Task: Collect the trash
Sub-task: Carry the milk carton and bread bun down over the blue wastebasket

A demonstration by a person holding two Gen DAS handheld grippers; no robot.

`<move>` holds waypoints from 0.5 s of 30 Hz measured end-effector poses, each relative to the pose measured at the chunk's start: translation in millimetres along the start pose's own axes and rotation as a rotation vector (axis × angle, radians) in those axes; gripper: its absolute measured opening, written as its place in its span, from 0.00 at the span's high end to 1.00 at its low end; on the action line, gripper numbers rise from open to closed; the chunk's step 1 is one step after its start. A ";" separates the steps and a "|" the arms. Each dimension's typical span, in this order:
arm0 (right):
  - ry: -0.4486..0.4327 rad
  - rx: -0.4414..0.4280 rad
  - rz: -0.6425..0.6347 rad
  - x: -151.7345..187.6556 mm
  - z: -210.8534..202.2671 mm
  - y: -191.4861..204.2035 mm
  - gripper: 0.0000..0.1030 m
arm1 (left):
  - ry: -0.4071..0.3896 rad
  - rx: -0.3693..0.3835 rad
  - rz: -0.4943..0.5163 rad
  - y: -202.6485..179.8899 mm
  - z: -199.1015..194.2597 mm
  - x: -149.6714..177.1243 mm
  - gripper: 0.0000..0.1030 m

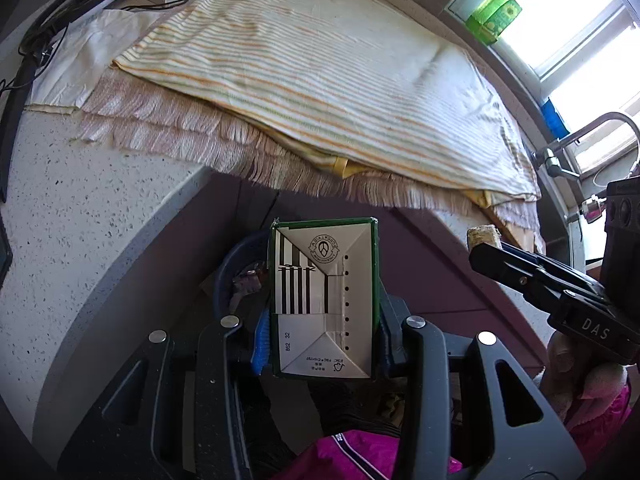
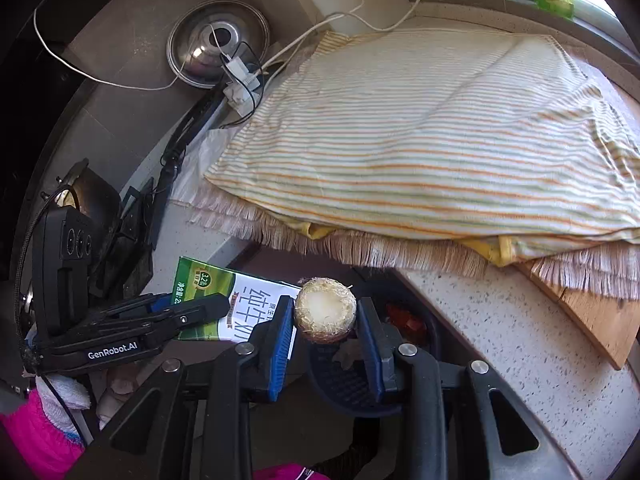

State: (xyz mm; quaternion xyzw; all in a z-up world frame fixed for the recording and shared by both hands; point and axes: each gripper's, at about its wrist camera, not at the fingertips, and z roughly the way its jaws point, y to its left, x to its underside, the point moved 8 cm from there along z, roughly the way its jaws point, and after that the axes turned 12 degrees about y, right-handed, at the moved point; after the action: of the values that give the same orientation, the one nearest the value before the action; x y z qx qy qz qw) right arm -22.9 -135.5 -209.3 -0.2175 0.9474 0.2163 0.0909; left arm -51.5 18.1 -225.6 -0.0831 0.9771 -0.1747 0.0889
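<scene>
Both grippers hover over the dark blue plastic bin (image 2: 352, 392) below the near counter edge: left gripper (image 1: 324, 320) pinching a green-and-white milk carton (image 1: 325, 300), right gripper (image 2: 326, 320) pinching a pale corn-cob stub (image 2: 325, 311). 2 drops remain.

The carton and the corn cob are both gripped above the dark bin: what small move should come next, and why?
Probably lower both a little further, then open. The left hand-held gripper holds the carton and the right hand-held gripper holds the cob, both roughly over the bin below the counter.
</scene>
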 end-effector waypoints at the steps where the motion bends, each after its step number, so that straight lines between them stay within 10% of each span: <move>1: 0.008 0.002 0.003 2.8 4.3 -0.3 0.68 | 0.015 0.001 0.000 1.6 7.0 2.8 0.60; 15: 0.115 0.032 0.022 38.9 68.9 -15.2 0.68 | 0.144 -0.065 -0.008 23.8 86.5 23.3 0.61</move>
State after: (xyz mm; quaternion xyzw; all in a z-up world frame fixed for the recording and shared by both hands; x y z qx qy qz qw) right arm -45.3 -131.5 -286.7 -0.2175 0.9568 0.1892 0.0371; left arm -59.8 7.4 -317.4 -0.0773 0.9858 -0.1486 0.0150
